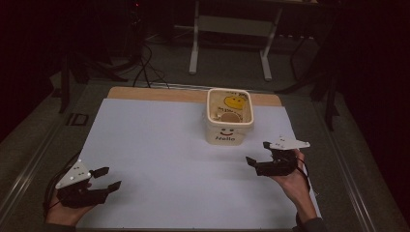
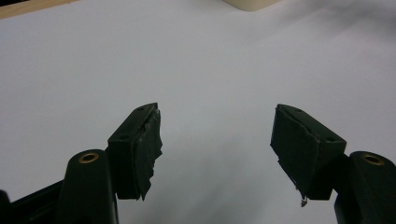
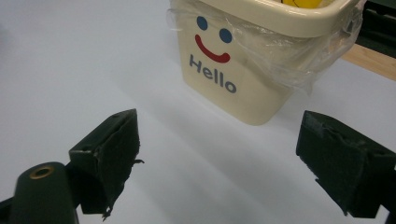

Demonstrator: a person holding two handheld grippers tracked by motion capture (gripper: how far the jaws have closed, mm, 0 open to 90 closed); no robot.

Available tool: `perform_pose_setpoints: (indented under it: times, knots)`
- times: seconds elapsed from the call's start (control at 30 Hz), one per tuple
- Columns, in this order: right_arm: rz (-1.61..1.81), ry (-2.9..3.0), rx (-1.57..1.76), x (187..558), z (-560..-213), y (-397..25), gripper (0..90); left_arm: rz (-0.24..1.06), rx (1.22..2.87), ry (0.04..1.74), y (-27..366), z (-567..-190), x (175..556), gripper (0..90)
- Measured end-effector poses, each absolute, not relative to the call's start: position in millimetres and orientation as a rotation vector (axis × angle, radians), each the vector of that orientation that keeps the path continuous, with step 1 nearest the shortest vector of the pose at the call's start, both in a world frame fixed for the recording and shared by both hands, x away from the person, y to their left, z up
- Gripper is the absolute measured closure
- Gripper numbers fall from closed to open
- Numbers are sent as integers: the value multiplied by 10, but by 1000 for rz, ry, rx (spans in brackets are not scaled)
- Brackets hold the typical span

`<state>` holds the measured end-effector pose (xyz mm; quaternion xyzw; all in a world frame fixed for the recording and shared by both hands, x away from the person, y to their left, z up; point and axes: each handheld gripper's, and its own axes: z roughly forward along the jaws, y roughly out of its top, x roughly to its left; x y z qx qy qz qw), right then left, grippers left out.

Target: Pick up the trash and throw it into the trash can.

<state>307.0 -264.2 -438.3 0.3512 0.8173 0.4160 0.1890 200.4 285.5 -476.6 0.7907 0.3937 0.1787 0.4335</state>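
A cream bin (image 1: 229,117) with a smiley face and "Hello" on its front stands at the back middle of the white sheet (image 1: 159,145). It has a clear plastic liner and holds a yellow item and a brown round item. In the right gripper view the bin (image 3: 252,60) stands just beyond the jaws. My right gripper (image 1: 257,152) is open, in front of the bin and to its right, with nothing between its jaws (image 3: 219,158). My left gripper (image 1: 107,179) is open near the front left of the sheet, over bare white surface (image 2: 217,140).
The white sheet lies on a wooden board (image 1: 159,93) whose far edge shows behind it. Beyond the table, white desk legs (image 1: 194,38) and cables (image 1: 145,67) stand on a dark floor. Grey table margins (image 1: 43,145) flank the sheet.
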Motion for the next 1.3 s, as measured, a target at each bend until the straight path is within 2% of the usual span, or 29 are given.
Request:
perform_pose_setpoints:
  times: [1.3]
  knots:
    - [1182, 2300, 998, 2850, -4521, -2818, 112, 480, 1948, 1004, 2881, -4752, 1998, 306]
